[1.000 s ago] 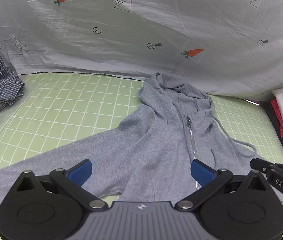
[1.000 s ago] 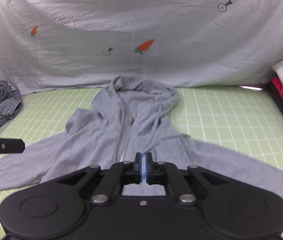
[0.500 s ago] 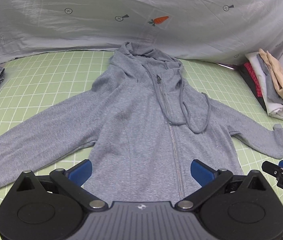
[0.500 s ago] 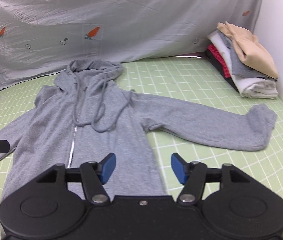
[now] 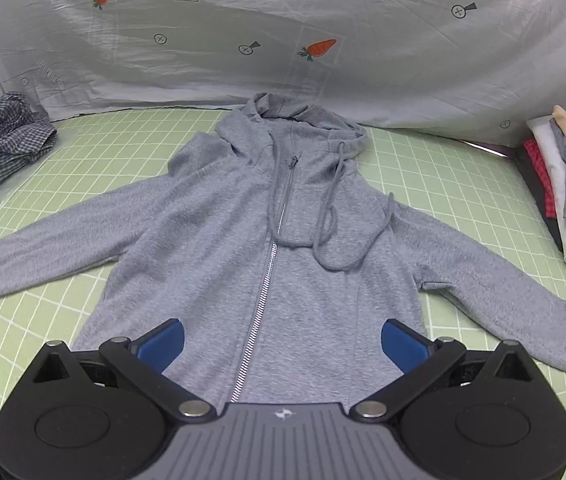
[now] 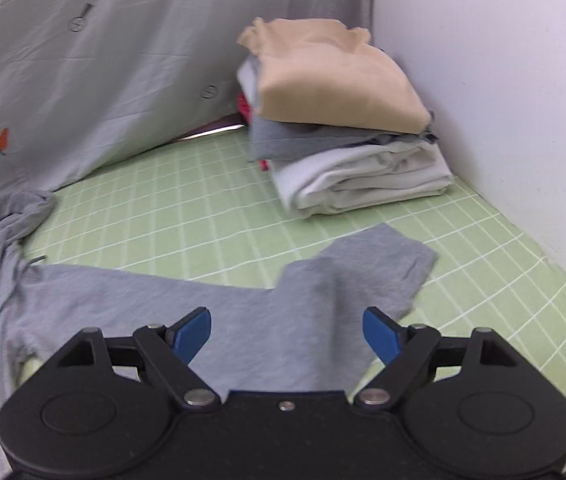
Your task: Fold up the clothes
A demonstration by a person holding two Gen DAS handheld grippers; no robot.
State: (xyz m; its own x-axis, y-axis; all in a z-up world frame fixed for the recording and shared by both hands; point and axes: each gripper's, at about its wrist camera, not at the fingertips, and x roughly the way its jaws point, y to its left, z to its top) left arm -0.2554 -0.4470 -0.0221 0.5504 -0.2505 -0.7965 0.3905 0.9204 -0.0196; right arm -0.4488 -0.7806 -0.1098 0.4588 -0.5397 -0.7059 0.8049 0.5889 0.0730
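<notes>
Right tool (image 6: 287, 330) spread wide just over hoodie (image 5: 267, 248) sleeve cuff (image 6: 367, 264), sleeve running leftward; left tool (image 5: 281, 340) spread above hem

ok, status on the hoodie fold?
Left gripper open, above hoodie hem. Right gripper open, above right sleeve near the cuff. Hoodie flat, zipped, sleeves spread, unfolded. Folded stack beyond the cuff, not touching.

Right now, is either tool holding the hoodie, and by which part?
Nothing is held. The left tool is open above the grey hoodie near its hem, and the right tool is open over the sleeve near its cuff end.
</notes>
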